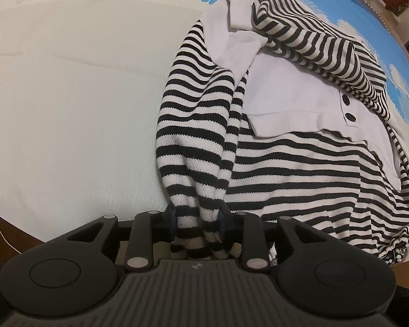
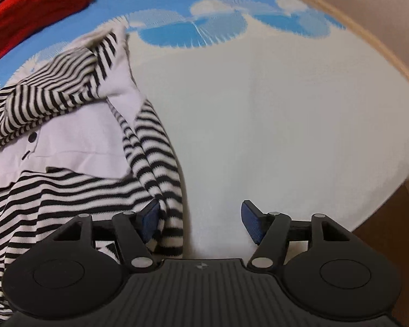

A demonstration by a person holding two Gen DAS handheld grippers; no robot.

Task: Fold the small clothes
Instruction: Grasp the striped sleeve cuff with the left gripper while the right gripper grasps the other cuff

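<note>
Your left gripper (image 1: 197, 224) grips a sleeve of the striped top (image 1: 300, 169); your right gripper (image 2: 200, 219) stands wide with a sleeve at one pad.

Left wrist view: your jaws are pinched narrow on the bunched end of the left sleeve (image 1: 196, 125), which rises taut from the white-and-blue bedsheet (image 1: 68, 109); the top lies crumpled to the right, white collar panel (image 1: 294, 100) with two dark buttons showing. Right wrist view: your jaws are wide and have spread a little, the right sleeve (image 2: 155, 152) hanging against the left blue pad (image 2: 148, 219), the other pad clear over bare sheet; a red cushion (image 2: 38, 2) sits far upper left.
</note>
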